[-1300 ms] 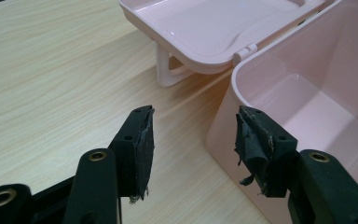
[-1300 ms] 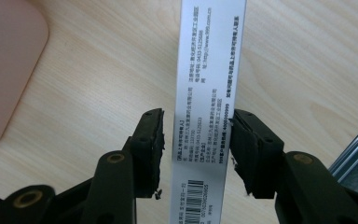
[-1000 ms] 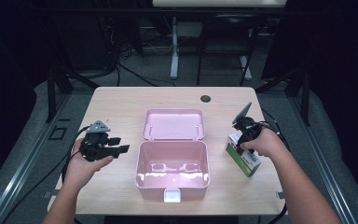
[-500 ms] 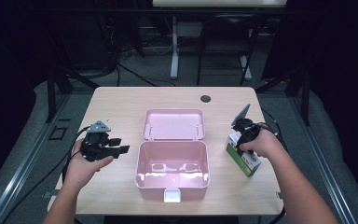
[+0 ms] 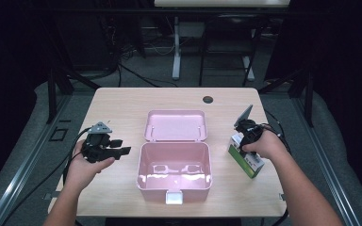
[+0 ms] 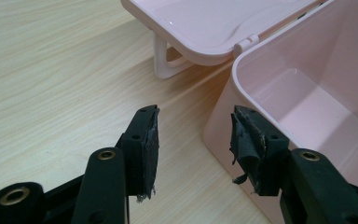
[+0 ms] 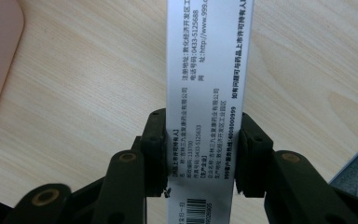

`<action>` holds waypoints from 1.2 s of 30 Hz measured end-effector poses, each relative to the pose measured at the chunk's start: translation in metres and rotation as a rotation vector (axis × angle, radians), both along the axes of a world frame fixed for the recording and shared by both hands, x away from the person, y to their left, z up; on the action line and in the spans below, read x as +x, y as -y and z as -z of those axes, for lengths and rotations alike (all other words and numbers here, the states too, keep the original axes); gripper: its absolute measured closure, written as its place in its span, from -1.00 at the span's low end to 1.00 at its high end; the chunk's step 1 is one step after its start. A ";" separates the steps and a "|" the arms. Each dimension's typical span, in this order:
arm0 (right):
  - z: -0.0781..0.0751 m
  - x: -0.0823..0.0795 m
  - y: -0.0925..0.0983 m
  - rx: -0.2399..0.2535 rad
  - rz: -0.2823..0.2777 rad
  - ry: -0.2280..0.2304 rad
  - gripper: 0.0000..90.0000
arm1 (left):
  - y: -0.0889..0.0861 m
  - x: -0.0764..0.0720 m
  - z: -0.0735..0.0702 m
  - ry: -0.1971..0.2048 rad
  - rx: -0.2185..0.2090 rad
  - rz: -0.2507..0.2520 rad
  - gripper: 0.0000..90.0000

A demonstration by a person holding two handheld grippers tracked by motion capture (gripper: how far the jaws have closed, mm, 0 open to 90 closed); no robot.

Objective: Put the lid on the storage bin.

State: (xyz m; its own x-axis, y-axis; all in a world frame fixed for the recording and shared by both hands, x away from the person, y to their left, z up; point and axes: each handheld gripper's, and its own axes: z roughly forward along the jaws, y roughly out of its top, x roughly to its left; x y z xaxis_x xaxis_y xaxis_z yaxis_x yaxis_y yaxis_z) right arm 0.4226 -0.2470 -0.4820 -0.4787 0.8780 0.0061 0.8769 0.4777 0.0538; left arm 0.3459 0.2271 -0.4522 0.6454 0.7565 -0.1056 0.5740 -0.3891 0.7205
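carton [image 7: 207, 88] clamped between right claw [image 7: 200, 154] pads, jaws just closing.

Light falls from above onto the pale wooden table [image 5: 122, 108], which stands bright against a room sunk in near-black — the floor and stands behind are dim and hard to read. The high view is soft and a little grainy. The pink box [image 5: 174, 170] carries white glare patches on its inner floor and casts a faint shadow toward the near edge. In the left gripper view the wood grain is crisp, with a soft shadow under the lid [image 6: 223, 23]. In the right gripper view the white carton [image 7: 207, 93] is evenly lit and its print sharp — the frame's corners blur slightly.
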 end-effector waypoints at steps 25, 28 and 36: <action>-0.028 -0.008 -0.015 0.006 -0.078 0.014 0.37 | -0.001 0.000 0.000 -0.006 -0.005 -0.003 0.13; -0.036 -0.009 -0.016 -0.005 -0.087 0.013 0.37 | -0.001 0.000 0.000 -0.007 -0.006 -0.005 0.13; -0.051 -0.013 -0.021 -0.002 -0.116 0.015 0.37 | -0.002 0.001 0.000 -0.007 -0.005 -0.006 0.13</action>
